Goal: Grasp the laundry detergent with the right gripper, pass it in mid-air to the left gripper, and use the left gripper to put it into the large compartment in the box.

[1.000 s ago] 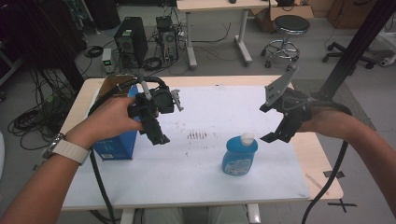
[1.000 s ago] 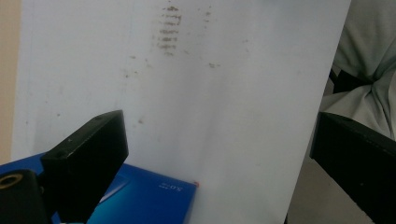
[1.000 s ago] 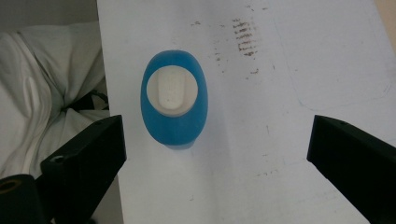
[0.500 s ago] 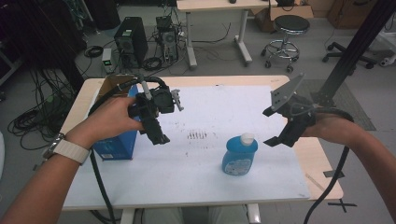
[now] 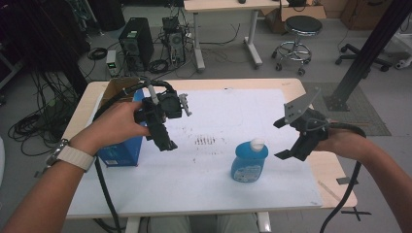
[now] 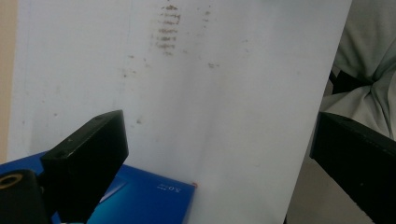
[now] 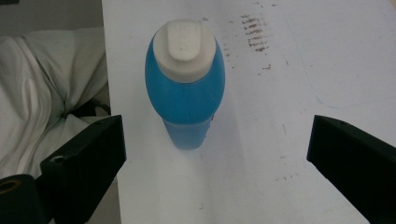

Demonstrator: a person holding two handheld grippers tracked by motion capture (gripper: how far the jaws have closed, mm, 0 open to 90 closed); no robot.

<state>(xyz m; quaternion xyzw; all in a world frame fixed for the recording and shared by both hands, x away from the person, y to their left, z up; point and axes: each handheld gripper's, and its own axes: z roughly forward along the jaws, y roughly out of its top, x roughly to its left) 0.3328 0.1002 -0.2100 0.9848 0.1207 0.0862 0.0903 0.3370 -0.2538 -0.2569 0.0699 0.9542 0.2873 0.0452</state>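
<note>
A blue bottle (image 5: 249, 160) with a closed white cap (image 7: 185, 47) is seen upright on the white bench (image 5: 214, 179); its contents cannot be made out. The right gripper (image 5: 291, 136) is held just beside the bottle, fingers wide apart, nothing gripped. The left gripper (image 5: 163, 138) is held well apart from the bottle, above a blue box (image 6: 140, 198), fingers likewise apart.

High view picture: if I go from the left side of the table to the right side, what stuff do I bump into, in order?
Blue box → left gripper → dark smudges on the white sheet → blue bottle with a white cap → right gripper.
</note>
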